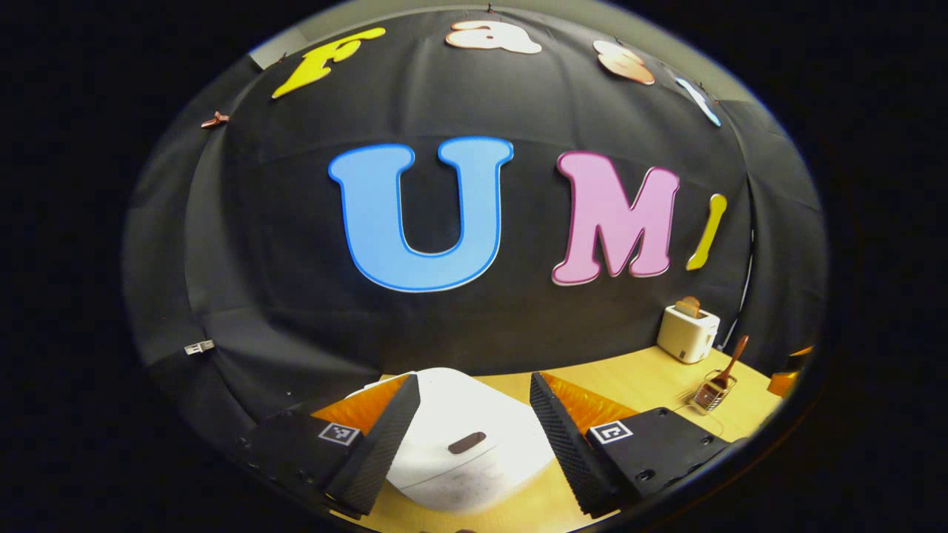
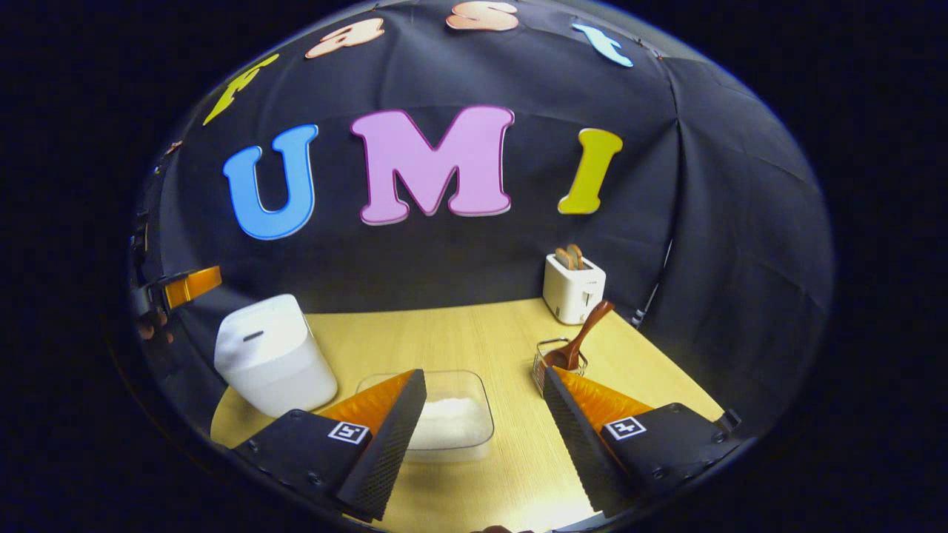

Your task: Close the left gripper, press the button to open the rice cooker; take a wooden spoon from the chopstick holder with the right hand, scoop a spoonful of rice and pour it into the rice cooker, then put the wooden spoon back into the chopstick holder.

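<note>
A white rice cooker (image 1: 463, 437) with its lid down sits just under my left gripper (image 1: 474, 422), whose fingers stand wide apart above it; the dark oval button (image 1: 466, 443) lies between them. In the right gripper view the cooker (image 2: 270, 355) stands at the left. My right gripper (image 2: 485, 414) hangs open over the table, above a clear container of rice (image 2: 448, 418). A wooden spoon (image 2: 581, 337) leans in the wire chopstick holder (image 2: 552, 363), just beyond the right finger; from the left gripper view the spoon (image 1: 733, 361) and holder (image 1: 712, 392) are far right.
A white toaster (image 2: 572, 287) with bread slices stands at the back right of the wooden table (image 2: 459, 333), also seen as the toaster (image 1: 687, 332) in the left gripper view. The other gripper (image 2: 178, 290) and a hand show at the far left.
</note>
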Tool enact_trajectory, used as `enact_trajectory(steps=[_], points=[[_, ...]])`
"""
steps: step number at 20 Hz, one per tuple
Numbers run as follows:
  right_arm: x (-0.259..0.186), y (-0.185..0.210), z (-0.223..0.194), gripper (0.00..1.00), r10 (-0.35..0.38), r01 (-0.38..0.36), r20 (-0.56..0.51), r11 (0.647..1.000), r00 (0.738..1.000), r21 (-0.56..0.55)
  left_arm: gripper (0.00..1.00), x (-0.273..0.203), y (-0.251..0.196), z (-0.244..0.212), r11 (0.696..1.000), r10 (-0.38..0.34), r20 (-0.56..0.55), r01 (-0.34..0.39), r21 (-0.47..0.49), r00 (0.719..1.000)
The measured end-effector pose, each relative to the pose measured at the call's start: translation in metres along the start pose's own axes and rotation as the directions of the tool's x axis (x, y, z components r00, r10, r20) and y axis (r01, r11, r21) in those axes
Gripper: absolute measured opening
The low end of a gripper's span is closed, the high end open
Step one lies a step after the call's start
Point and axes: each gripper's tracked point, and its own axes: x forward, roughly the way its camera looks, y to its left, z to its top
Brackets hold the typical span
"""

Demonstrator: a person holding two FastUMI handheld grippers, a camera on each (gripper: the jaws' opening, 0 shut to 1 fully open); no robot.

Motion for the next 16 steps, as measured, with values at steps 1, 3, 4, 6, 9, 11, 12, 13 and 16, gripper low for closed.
enact_trajectory(steps=[1, 3, 4, 6, 9, 11, 12, 13, 16], points=[[-0.007, 0.008, 0.008, 0.99, 0.003, -0.003, 0.024, 1.000, 1.000, 0.007, 0.97, -0.017, -0.007, 0.002, 1.000, -0.021, 0.009, 0.021, -0.009, 1.000], [-0.020, 0.019, 0.020, 0.99, 0.004, -0.005, 0.067, 1.000, 0.998, 0.013, 0.97, -0.045, -0.015, -0.001, 0.999, -0.039, 0.021, 0.039, -0.029, 0.999], [-0.028, 0.023, 0.022, 0.99, -0.002, 0.001, 0.080, 1.000, 0.997, 0.010, 0.97, -0.060, -0.018, -0.004, 0.998, -0.047, 0.020, 0.048, -0.039, 0.999], [-0.044, 0.027, 0.020, 0.99, -0.014, 0.013, 0.099, 1.000, 0.995, 0.008, 0.97, -0.087, -0.019, -0.015, 0.997, -0.061, 0.014, 0.062, -0.043, 0.998], [-0.062, 0.024, 0.000, 0.99, -0.042, 0.042, 0.087, 0.999, 0.995, 0.004, 0.97, -0.119, -0.009, -0.033, 0.997, -0.047, 0.016, 0.047, -0.061, 0.999], [-0.070, 0.028, -0.024, 0.99, -0.041, 0.040, 0.037, 0.999, 0.998, 0.018, 0.97, -0.131, -0.005, -0.057, 0.997, -0.021, -0.015, 0.020, -0.077, 1.000], [-0.070, 0.032, -0.036, 0.99, -0.028, 0.028, 0.001, 0.999, 1.000, 0.029, 0.98, -0.134, -0.007, -0.071, 0.996, -0.023, -0.045, 0.019, -0.087, 0.999], [-0.072, 0.037, -0.047, 0.99, -0.019, 0.020, -0.031, 0.999, 0.999, 0.037, 0.96, -0.138, -0.014, -0.084, 0.995, -0.033, -0.079, 0.025, -0.096, 0.996], [-0.080, 0.046, -0.061, 0.99, 0.005, -0.003, -0.078, 1.000, 0.997, 0.026, 0.96, -0.134, -0.024, -0.100, 0.995, -0.060, -0.120, 0.049, -0.090, 0.991]])
